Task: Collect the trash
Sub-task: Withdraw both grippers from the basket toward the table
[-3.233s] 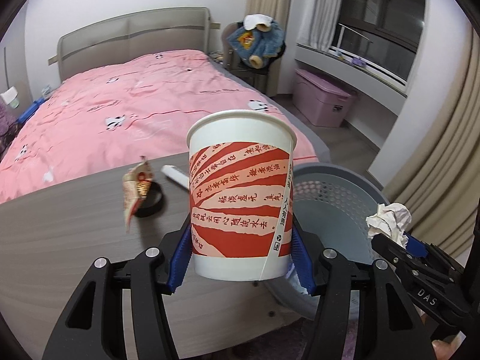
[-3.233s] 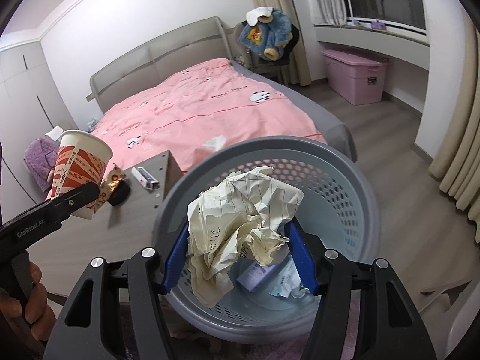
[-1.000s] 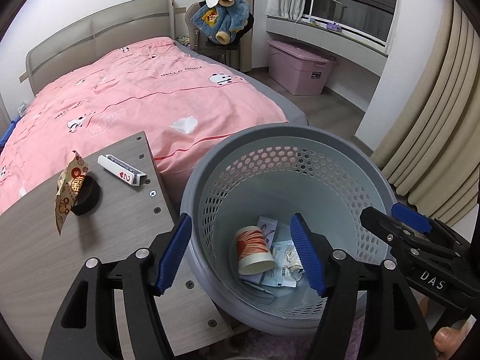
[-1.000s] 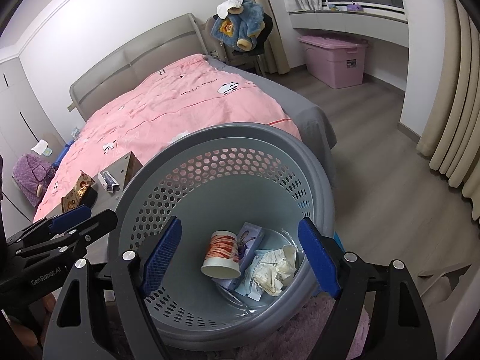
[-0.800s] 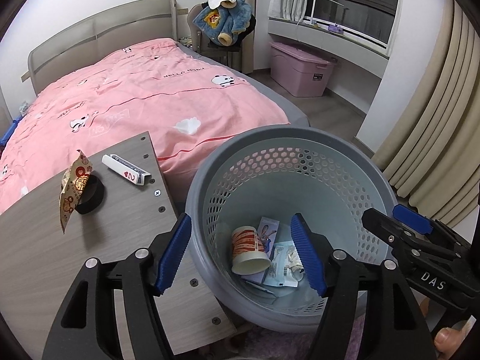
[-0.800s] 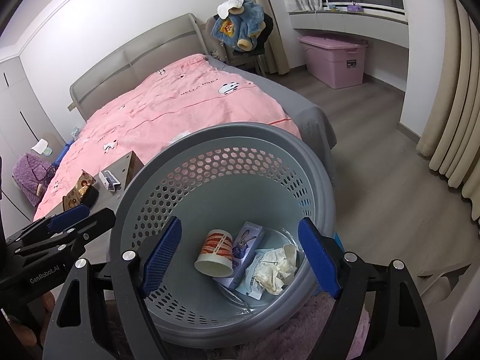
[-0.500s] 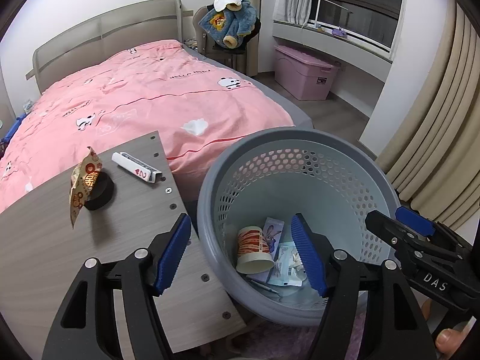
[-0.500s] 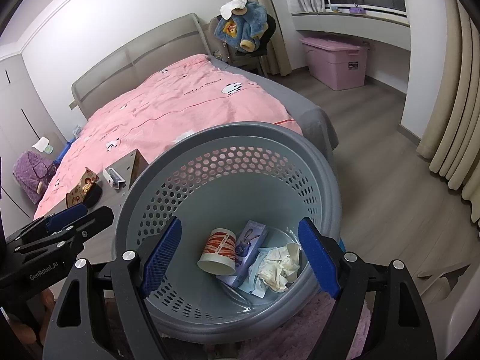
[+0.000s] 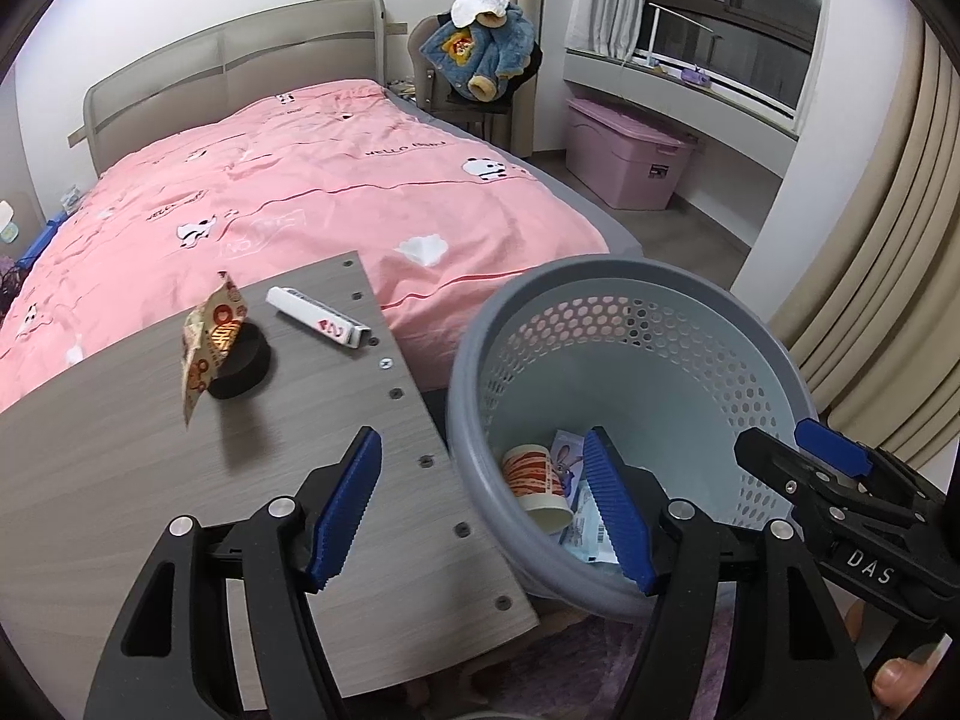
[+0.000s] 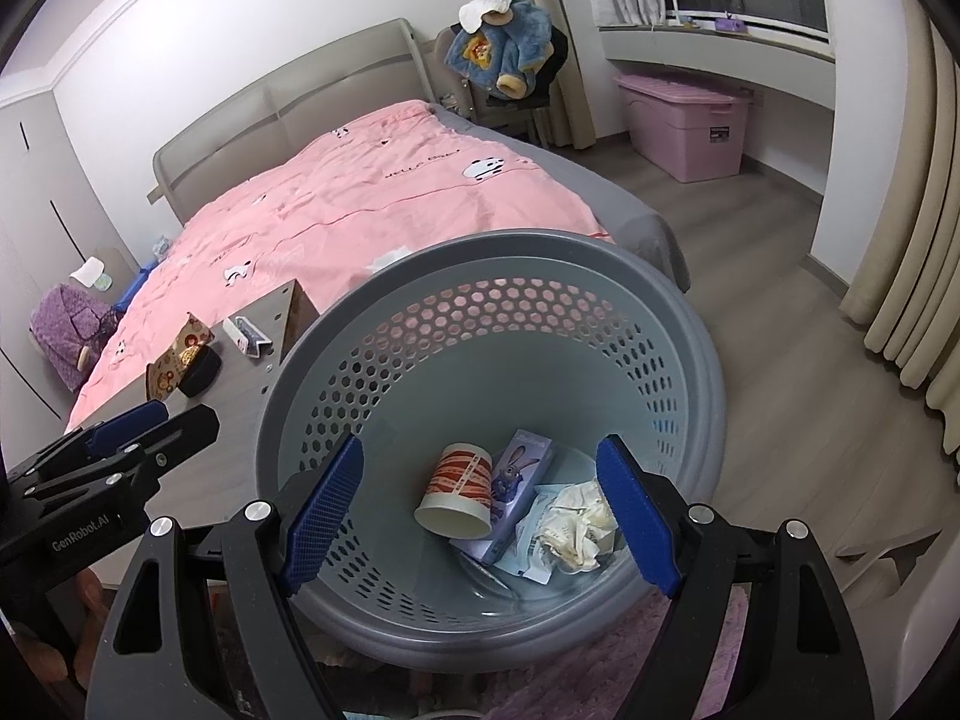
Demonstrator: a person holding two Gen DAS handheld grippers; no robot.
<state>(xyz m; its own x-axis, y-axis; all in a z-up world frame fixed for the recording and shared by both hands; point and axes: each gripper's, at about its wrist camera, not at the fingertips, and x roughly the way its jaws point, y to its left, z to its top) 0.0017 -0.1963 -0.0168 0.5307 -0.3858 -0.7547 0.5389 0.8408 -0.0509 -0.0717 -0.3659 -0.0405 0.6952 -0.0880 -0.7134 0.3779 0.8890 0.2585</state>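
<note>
A grey perforated trash basket (image 10: 690, 360) stands on the floor beside a wooden table (image 9: 120, 480). Inside it lie a red-and-white paper cup (image 10: 459, 489), a crumpled paper ball (image 10: 576, 528) and a purple cartoon box (image 10: 516, 474). The basket (image 9: 774, 360) and cup (image 9: 537, 483) also show in the left wrist view. My right gripper (image 10: 480, 510) is open and empty above the basket. My left gripper (image 9: 480, 510) is open and empty over the table's right edge and the basket rim. On the table lie a snack wrapper (image 9: 210, 336) and a white tube (image 9: 318, 318).
A black round object (image 9: 243, 363) sits under the wrapper. A bed with a pink cover (image 9: 300, 180) lies behind the table. A pink storage box (image 9: 630, 156) and a chair with a blue jacket (image 9: 480, 48) stand by the window. Curtains (image 9: 870, 276) hang at right.
Both grippers let go: the cup and paper ball now lie in the basket. The left gripper has since drifted left, from over the basket toward the table edge.
</note>
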